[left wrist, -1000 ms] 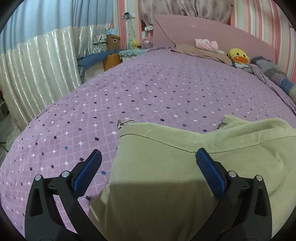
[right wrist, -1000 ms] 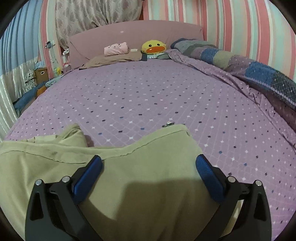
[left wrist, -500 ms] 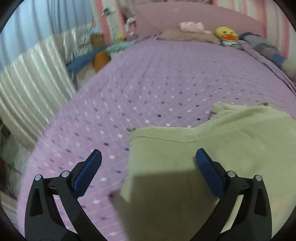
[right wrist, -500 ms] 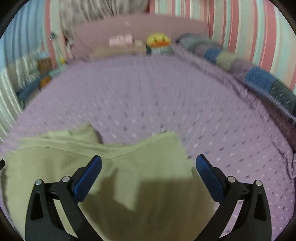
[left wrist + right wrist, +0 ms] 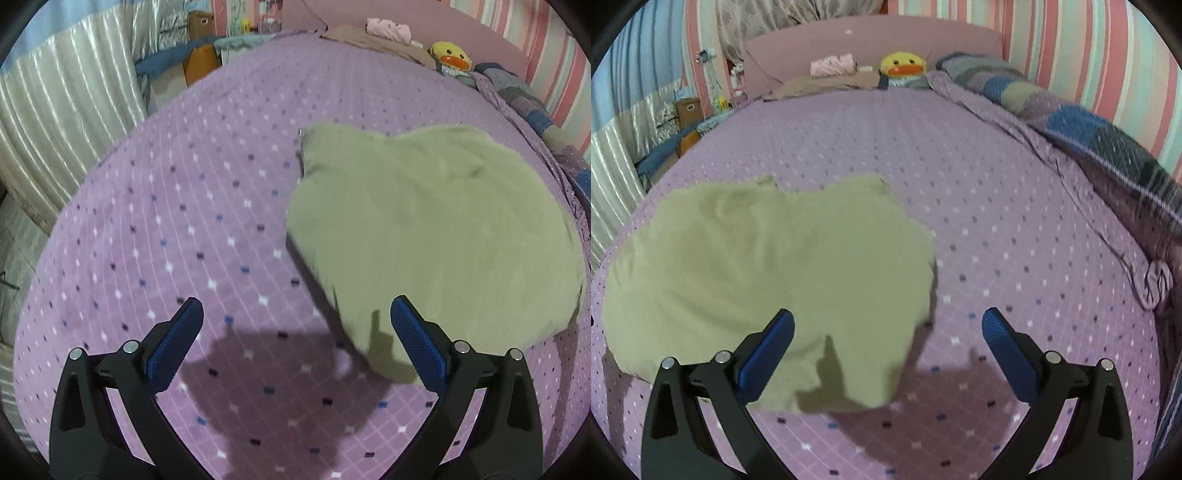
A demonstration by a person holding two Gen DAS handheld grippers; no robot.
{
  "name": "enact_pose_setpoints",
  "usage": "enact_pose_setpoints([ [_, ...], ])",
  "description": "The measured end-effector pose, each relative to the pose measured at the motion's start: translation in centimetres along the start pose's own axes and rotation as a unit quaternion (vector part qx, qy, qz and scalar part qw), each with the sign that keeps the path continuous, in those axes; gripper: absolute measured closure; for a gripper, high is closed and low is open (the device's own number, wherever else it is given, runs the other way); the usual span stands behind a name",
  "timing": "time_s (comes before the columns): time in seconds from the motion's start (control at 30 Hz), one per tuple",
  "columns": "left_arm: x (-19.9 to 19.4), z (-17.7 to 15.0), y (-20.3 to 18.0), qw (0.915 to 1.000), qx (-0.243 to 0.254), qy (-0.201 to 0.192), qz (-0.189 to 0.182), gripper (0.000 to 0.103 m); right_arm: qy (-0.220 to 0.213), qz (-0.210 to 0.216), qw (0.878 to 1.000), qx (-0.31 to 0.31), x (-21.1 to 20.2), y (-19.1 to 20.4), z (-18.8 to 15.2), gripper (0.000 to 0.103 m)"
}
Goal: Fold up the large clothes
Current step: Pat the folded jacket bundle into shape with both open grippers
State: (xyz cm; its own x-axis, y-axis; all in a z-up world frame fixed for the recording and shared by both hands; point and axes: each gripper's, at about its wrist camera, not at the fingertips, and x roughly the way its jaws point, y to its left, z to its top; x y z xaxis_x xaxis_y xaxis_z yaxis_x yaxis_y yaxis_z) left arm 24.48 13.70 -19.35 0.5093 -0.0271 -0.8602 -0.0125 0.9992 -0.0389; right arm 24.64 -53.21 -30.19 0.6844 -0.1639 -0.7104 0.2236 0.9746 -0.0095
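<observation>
A folded olive-green garment [image 5: 424,225] lies flat on the purple dotted bedspread [image 5: 184,221]. In the left wrist view it sits ahead and to the right of my left gripper [image 5: 295,332], which is open and empty above the bare bedspread. In the right wrist view the garment [image 5: 768,273] lies ahead and to the left, with its near edge under my right gripper's left finger. My right gripper [image 5: 886,339] is open and empty, raised above the bed.
A pink headboard [image 5: 871,40], a yellow duck plush [image 5: 903,64], a pink roll [image 5: 833,64] and a brown pillow stand at the far end. A patchwork quilt [image 5: 1089,125] runs along the right side. Silver curtains [image 5: 66,107] and boxes stand left of the bed.
Both grippers have pulled back and risen away from the garment. The whole folded garment now shows, lying on the bed. The grippers have also spread apart sideways.
</observation>
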Motion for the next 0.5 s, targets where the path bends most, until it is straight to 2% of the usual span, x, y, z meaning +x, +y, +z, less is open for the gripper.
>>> enact_pose_setpoints([
  [0.13, 0.6, -1.2, 0.2, 0.9998, -0.01, 0.009, -0.016, 0.003, 0.003, 0.014, 1.0, 0.022, 0.7, -0.6, -0.8, 0.002],
  [0.33, 1.4, -1.1, 0.2, 0.9994, -0.017, 0.006, -0.029, 0.003, 0.006, 0.027, 0.999, 0.04, 2.1, -0.6, -1.0, 0.002],
  [0.5, 2.0, -0.5, -0.9, 0.9997, 0.008, -0.003, -0.021, 0.003, 0.018, 0.046, 0.998, 0.047, 3.3, -1.0, -1.5, 0.002],
])
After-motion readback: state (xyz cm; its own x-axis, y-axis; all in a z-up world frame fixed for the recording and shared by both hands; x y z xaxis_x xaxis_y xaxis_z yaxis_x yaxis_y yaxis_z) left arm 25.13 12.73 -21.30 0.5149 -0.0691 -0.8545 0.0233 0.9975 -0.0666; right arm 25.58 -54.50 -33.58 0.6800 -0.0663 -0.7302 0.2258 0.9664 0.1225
